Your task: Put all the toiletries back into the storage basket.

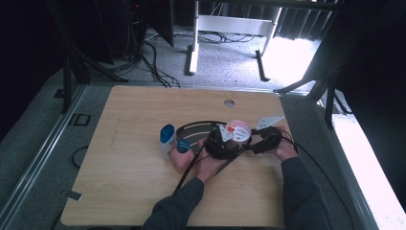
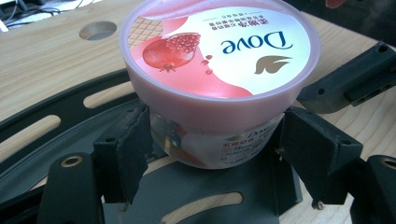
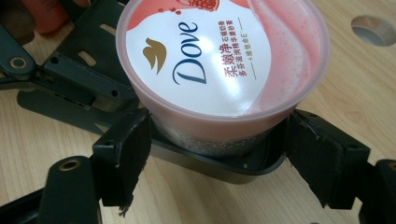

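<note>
A pink Dove jar [image 1: 238, 130] with a pomegranate label on its lid stands on a black slotted plate [image 1: 196, 127] near the table's middle right. In the left gripper view, the jar [image 2: 219, 60] sits between my left gripper's [image 2: 215, 144] black pads [image 2: 126, 149], which press on its clear lower body. In the right gripper view, my right gripper [image 3: 219, 140] flanks the same jar [image 3: 219, 56] just under the lid, its pads [image 3: 126, 154] against the sides. In the high view, the left gripper [image 1: 229, 140] meets the jar from the left and the right gripper [image 1: 250, 137] from the right.
A white bottle with a blue cap [image 1: 167, 139] and a pink container with a blue top [image 1: 182, 151] stand left of the plate. A round hole [image 1: 229, 102] lies in the wooden table [image 1: 134, 182] behind the jar. Cables trail toward the front edge.
</note>
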A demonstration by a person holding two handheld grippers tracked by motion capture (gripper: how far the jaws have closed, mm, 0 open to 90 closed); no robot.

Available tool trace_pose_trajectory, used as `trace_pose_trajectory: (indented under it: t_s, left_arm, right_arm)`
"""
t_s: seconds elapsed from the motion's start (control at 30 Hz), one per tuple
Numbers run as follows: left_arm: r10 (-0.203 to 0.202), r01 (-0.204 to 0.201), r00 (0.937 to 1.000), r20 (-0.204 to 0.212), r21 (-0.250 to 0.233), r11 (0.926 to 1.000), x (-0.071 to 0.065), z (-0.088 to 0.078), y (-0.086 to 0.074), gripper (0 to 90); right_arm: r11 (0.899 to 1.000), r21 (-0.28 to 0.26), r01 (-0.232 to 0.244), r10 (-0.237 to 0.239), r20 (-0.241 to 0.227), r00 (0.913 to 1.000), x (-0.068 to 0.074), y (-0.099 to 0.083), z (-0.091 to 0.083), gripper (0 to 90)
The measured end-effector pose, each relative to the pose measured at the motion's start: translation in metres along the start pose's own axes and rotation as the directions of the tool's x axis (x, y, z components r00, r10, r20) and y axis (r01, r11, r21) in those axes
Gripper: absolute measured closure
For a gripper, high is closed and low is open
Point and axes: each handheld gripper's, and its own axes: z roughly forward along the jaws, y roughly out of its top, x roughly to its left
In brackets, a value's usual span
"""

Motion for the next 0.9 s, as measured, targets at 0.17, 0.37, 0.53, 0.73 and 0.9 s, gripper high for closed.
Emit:
trace_pose_trajectory:
  t_s: [0.17,0.37,0.53,0.73,0.9]
  left_arm:
    - [-0.002,0.002,1.0000,-0.001,0.015,0.9999,-0.0007,0.0039,-0.0021,26.0]
    - [-0.011,0.010,0.9999,0.008,0.034,0.9994,-0.0016,0.0075,-0.0040,26.9]
    - [-0.015,0.015,0.9998,0.012,0.046,0.9988,-0.0019,0.0097,-0.0069,27.7]
    - [-0.015,0.014,0.9997,0.020,0.038,0.9992,-0.0018,0.0090,-0.0077,30.5]
    - [-0.030,0.029,0.9989,0.035,0.031,0.9991,-0.0008,0.0085,-0.0083,31.5]
  right_arm:
    - [1.000,0.015,-0.008,0.008,0.000,1.0000,-0.0005,-0.0025,0.0037,23.0]
    - [0.999,0.038,-0.012,0.013,-0.006,0.9999,-0.0021,-0.0060,0.0076,23.1]
    - [0.999,0.053,-0.001,0.001,0.001,1.0000,-0.0011,-0.0079,0.0092,23.3]
    - [0.996,0.081,0.027,-0.029,0.030,0.9991,0.0018,-0.0067,0.0095,21.6]
    - [0.995,0.087,0.047,-0.053,0.060,0.9968,0.0030,-0.0039,0.0046,21.1]
